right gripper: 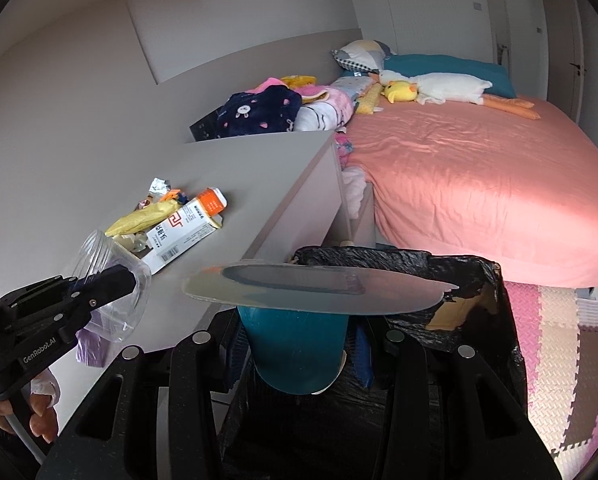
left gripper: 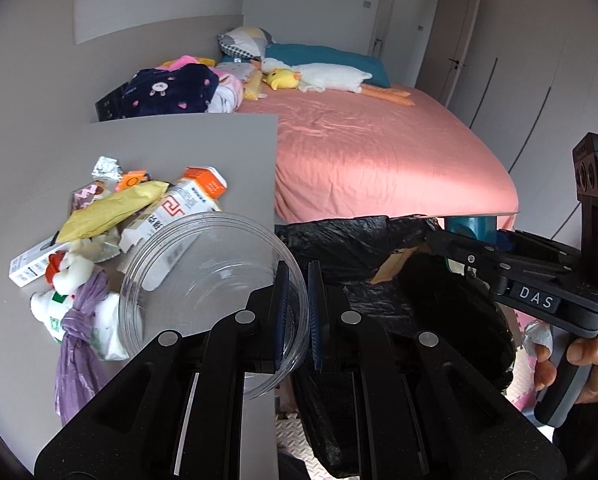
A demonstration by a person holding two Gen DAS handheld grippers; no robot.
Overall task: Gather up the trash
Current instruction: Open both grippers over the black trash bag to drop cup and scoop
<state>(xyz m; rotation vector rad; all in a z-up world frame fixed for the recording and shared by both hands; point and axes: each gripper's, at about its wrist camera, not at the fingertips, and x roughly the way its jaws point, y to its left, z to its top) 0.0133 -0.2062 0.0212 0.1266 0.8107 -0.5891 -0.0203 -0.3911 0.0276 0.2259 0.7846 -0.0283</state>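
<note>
cup and bowl held at the bin

your right gripper (right gripper: 299,344) grips a teal cup (right gripper: 295,348) above the black-lined bin (right gripper: 479,280). your left gripper (left gripper: 297,316) pinches a clear bowl's (left gripper: 203,264) rim beside trash (left gripper: 111,216) on the counter (left gripper: 203,140).

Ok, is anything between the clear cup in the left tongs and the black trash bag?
Partly. The right tongs hold a teal cup with a flat lid over the black trash bag, covering part of its mouth. The clear cup, in the left tongs, sits at the table edge beside the bag.
</note>
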